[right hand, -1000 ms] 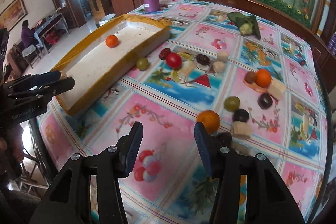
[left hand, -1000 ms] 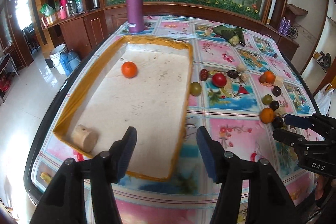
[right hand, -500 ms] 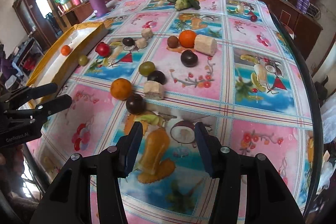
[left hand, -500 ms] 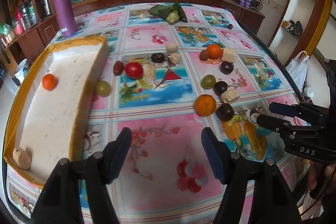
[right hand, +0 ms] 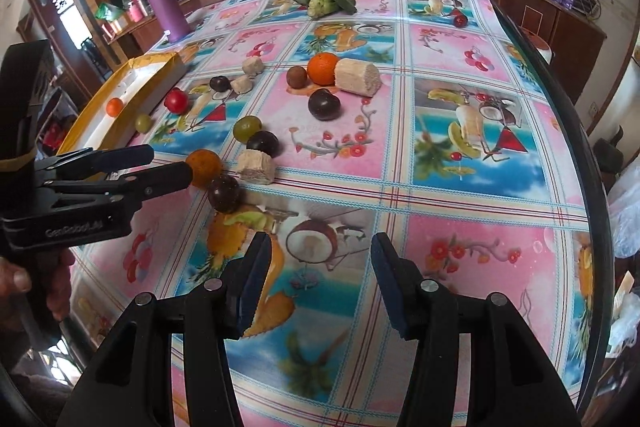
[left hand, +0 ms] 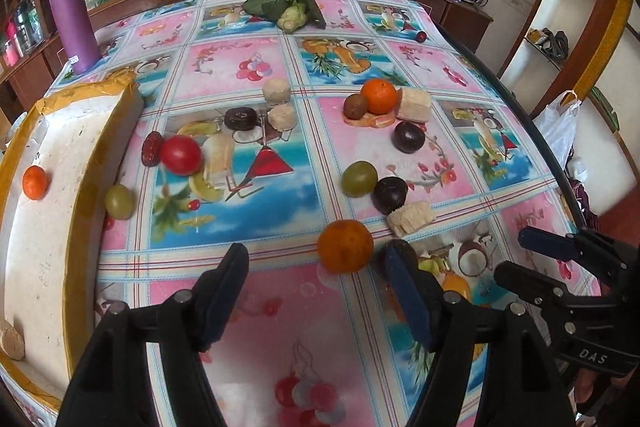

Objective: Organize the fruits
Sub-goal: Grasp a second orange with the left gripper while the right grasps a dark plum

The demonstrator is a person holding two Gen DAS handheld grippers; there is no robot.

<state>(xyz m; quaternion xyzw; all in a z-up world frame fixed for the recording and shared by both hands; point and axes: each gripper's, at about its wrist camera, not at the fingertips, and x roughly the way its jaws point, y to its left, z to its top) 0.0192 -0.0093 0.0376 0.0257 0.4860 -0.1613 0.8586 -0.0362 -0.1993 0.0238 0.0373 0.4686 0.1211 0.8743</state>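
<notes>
Left gripper (left hand: 316, 279): fingers spread wide, nothing between them; it has swung away from the tray and now points at the near orange, which sits just beyond the gap, closer to the right finger.
Right gripper (right hand: 316, 275): fingers spread, holding nothing; it hangs over the tablecloth's coconut print, with the near orange off to its left. Compared with a second ago it faces further along the table.
Near orange (left hand: 345, 246): on the tablecloth, well to the right of the tray; a dark plum (right hand: 225, 193) lies just beside it, half hidden behind the left gripper's right finger in the left wrist view.
Green grape (left hand: 359, 179): beyond the near orange, touching a second dark plum (left hand: 390, 192); a pale corn-like chunk (left hand: 411, 218) lies against that plum.
Far orange (left hand: 379, 96): further beyond the near orange, between a brown kiwi-like fruit (left hand: 355, 105) and another pale chunk (left hand: 415, 105).
Tray (left hand: 86, 163): yellow-rimmed, far left of the near orange; it holds a small orange (left hand: 35, 182), and it has slid from the centre of the left wrist view to its edge.
Red tomato (left hand: 181, 155): between the tray and the near orange; a second green grape (left hand: 119, 201) rests just beside the tray wall.
Purple flask (left hand: 72, 17): upright, beyond the tray's far corner.
</notes>
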